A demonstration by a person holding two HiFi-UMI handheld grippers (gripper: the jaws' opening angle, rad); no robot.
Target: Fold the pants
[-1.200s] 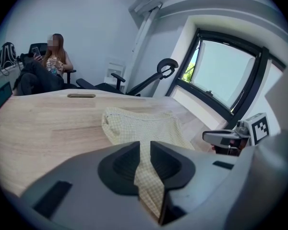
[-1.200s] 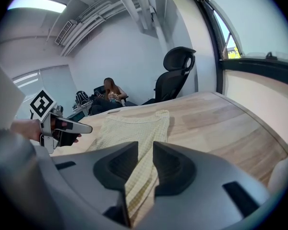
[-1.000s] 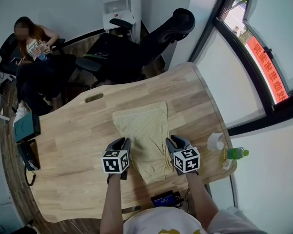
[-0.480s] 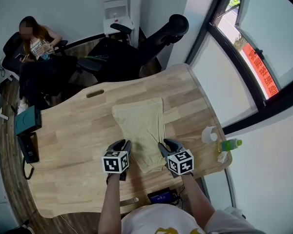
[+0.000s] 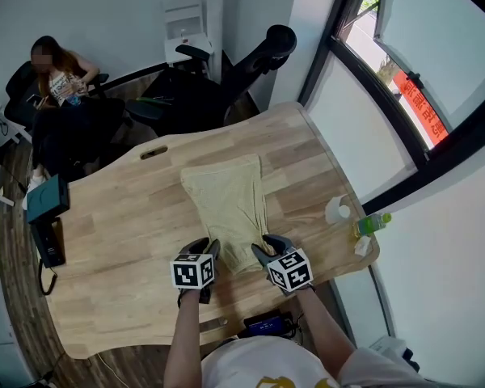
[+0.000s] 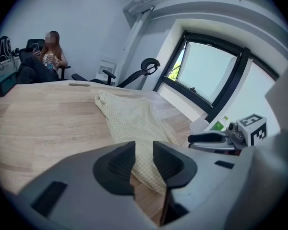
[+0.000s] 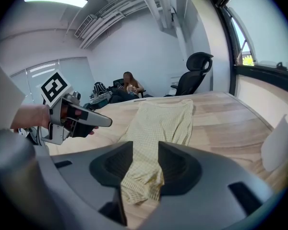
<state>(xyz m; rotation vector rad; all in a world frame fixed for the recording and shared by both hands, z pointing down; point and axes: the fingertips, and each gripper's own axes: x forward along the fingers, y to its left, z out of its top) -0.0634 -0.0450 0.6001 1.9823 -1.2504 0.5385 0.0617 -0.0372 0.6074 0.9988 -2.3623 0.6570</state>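
Observation:
Pale yellow pants (image 5: 225, 196) lie folded lengthwise on the wooden table (image 5: 121, 233), waistband far, leg hems near me. My left gripper (image 5: 207, 249) sits at the left side of the hem end. Its jaws have just been opening, and in the left gripper view the pants (image 6: 129, 116) show through the left gripper's (image 6: 144, 159) gap, lying loose on the wood. My right gripper (image 5: 262, 246) is at the right side of the hem. Its jaws have also just been opening; the hem of the pants (image 7: 161, 114) rests slack inside the right gripper (image 7: 146, 164).
A white cup (image 5: 337, 209) and a green bottle (image 5: 372, 223) stand near the table's right edge. A teal box (image 5: 45, 200) and a black device (image 5: 47, 246) lie at the left edge. Office chairs (image 5: 226, 79) and a seated person (image 5: 58, 79) are beyond the table.
Both grippers have drawn back toward the near table edge and closer together at the hem end. Their jaws stand wider than before.

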